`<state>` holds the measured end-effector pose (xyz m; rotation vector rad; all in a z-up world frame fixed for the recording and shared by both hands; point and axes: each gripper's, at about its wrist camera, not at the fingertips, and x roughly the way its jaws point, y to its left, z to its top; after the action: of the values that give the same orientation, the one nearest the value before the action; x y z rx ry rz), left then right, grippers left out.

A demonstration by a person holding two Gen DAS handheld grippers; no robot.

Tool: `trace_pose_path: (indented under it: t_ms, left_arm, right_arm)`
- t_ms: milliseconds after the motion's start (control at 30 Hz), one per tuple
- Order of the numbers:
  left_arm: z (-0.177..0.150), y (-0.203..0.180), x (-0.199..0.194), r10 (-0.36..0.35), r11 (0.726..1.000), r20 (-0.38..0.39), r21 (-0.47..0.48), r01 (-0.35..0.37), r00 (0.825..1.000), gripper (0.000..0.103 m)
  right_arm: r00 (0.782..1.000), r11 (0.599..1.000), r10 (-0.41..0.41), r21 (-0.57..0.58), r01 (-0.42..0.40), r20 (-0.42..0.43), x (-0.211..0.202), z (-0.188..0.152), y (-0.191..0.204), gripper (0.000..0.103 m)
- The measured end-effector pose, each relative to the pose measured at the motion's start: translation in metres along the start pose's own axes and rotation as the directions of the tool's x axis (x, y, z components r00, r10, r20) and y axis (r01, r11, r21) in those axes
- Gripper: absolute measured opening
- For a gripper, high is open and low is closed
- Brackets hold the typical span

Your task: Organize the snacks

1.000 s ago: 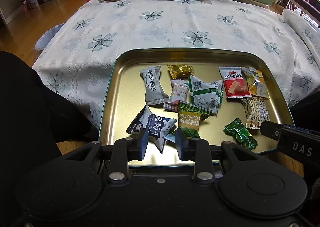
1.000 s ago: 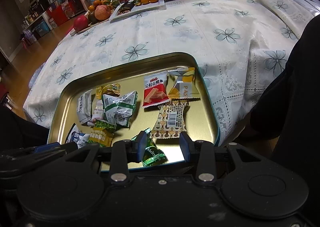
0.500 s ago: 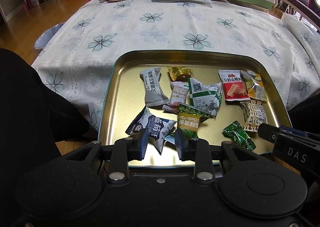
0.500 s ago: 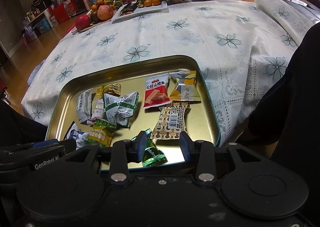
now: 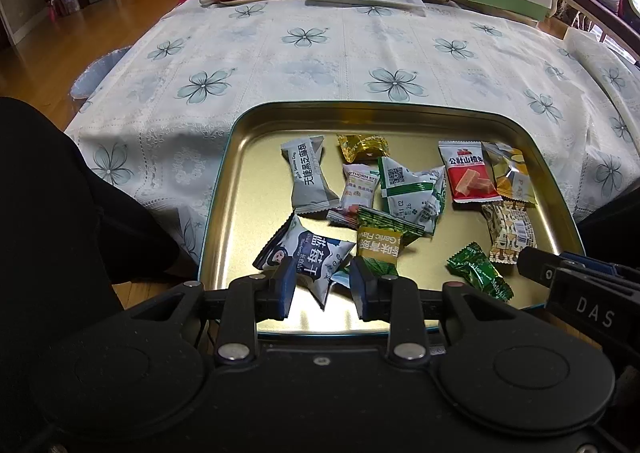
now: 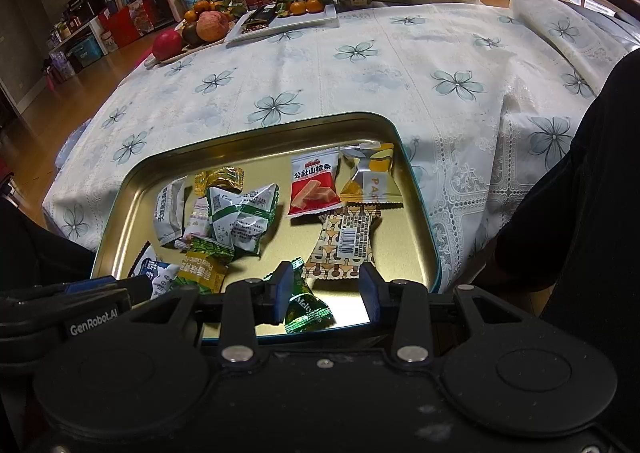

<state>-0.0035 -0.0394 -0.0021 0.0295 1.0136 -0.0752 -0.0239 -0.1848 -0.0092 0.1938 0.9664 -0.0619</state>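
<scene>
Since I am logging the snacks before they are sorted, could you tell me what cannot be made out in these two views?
- Small blue-white packet, left wrist view: mostly hidden under the navy blueberry packet and behind the left gripper.
- Pink-edged wrapper: buried under the garlic packet.
- Gold tray, near rim: cut off by both gripper bodies.
- Navy blueberry packet, right wrist view: half hidden by the left gripper's body.
- Jar labels at the table's far end: too small.

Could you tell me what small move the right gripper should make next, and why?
Probably lower the right gripper onto the green candy: its jaws stand open with nothing pressed, the candy lies just under them, apart from the other snacks in the tray.
</scene>
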Motion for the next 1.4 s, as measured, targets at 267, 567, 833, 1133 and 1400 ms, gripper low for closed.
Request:
trace_pose_path:
  t_ms: [267, 567, 833, 1133, 1400]
  left_arm:
    - [0.0001, 0.0001, -0.0005, 0.002, 1.0, 0.002, 0.0, -0.002, 1.0, 0.04]
    - [0.0001, 0.0002, -0.0007, 0.003, 1.0, 0.003, 0.001, -0.003, 1.0, 0.04]
    - [0.0002, 0.0003, -0.0014, 0.006, 1.0, 0.005, 0.001, -0.006, 1.0, 0.04]
    - [0.0005, -0.0004, -0.0011, 0.008, 1.0, 0.003, 0.001, -0.008, 1.0, 0.04]
    - [0.0009, -0.0004, -0.0006, 0.01, 1.0, 0.002, -0.001, -0.01, 1.0, 0.04]
  right_arm:
    - [1.0, 1.0, -0.001, 0.0, 0.001, 0.002, -0.0004, -0.0001, 0.0005, 0.039]
    - [1.0, 1.0, -0.001, 0.0, 0.001, 0.001, -0.0004, -0.0002, 0.0006, 0.039]
    - [1.0, 1.0, -0.001, 0.0, 0.001, 0.001, -0.0007, 0.0009, 0.0, 0.039]
    - [1.0, 1.0, -0.001, -0.001, 0.001, 0.001, -0.0006, 0.0005, 0.0, 0.039]
    - [1.0, 1.0, -0.001, -0.003, 0.001, 0.001, -0.0006, 0.0007, -0.0002, 0.039]
